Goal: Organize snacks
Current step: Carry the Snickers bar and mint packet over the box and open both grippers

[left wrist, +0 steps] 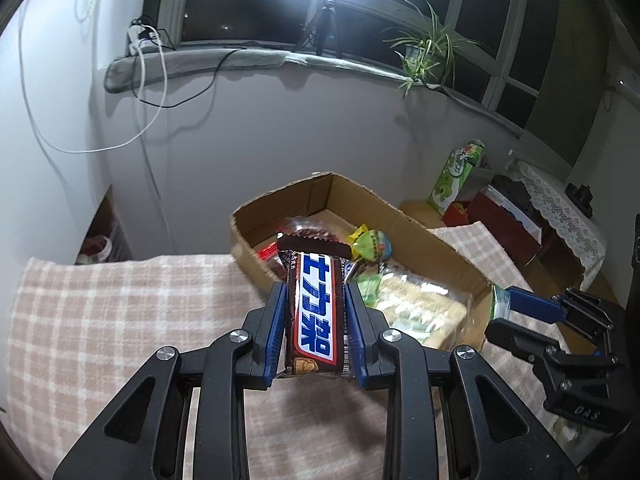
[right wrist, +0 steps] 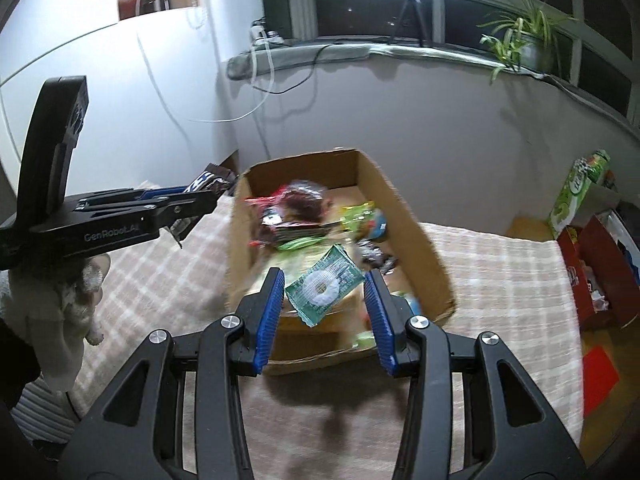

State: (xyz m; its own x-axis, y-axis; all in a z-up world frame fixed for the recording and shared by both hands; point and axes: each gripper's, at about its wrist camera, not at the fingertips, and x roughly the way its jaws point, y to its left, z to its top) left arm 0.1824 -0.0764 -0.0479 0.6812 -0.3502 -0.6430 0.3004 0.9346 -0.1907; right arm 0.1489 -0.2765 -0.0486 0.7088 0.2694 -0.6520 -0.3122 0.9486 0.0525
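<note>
My left gripper [left wrist: 315,292] is shut on a brown chocolate bar [left wrist: 315,312] with blue and white lettering, held above the checked cloth just before the cardboard box [left wrist: 288,196]. The box holds several snack packets. My right gripper [right wrist: 325,280] has its jaws apart, and a green packet with a white ring [right wrist: 324,290] sits tilted between them over the box [right wrist: 404,204], touching the left finger only. In the left wrist view the right gripper [left wrist: 500,308] shows at the right with the green packet [left wrist: 499,302]. The left gripper [right wrist: 208,196] with the bar [right wrist: 212,182] shows in the right wrist view.
The box stands on a surface under a pink checked cloth [left wrist: 100,320]. Red boxes [right wrist: 600,272] and a green carton [right wrist: 576,196] stand to the right. A sill with a plant [left wrist: 424,52], cables and a ring light tripod [left wrist: 324,28] is behind.
</note>
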